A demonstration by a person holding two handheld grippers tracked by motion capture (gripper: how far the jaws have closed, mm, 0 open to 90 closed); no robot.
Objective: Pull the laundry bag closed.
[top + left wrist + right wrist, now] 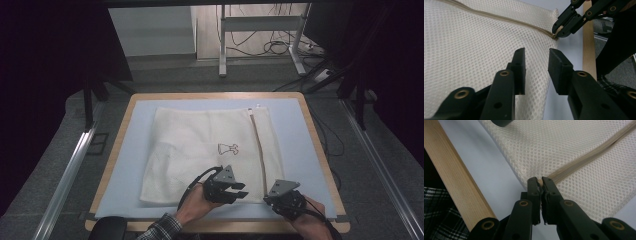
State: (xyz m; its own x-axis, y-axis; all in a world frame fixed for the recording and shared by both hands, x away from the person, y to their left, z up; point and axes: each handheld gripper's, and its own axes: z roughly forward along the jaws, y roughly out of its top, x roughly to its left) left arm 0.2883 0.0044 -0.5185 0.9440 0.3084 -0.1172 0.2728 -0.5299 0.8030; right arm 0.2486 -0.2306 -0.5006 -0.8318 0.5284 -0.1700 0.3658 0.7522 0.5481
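Note:
A white mesh bag (200,145) lies flat on the pale blue mat (300,130), with a beige zipper (258,150) running from far to near along its right side. My right gripper (267,197) is at the bag's near right corner. In the right gripper view its jaws (539,180) are shut on the small beige zipper pull at the near end of the zipper (594,152). My left gripper (243,189) is just left of the zipper, above the bag's near edge. Its jaws (537,53) stand apart over the mesh (474,45), gripping nothing, and the right gripper (556,31) shows beyond them.
The mat covers a table with a wooden rim (320,150), whose front edge (454,177) runs close beside the right gripper. A small dark drawing (227,148) marks the middle of the bag. Metal rails, desk legs and cables stand on the floor beyond the table.

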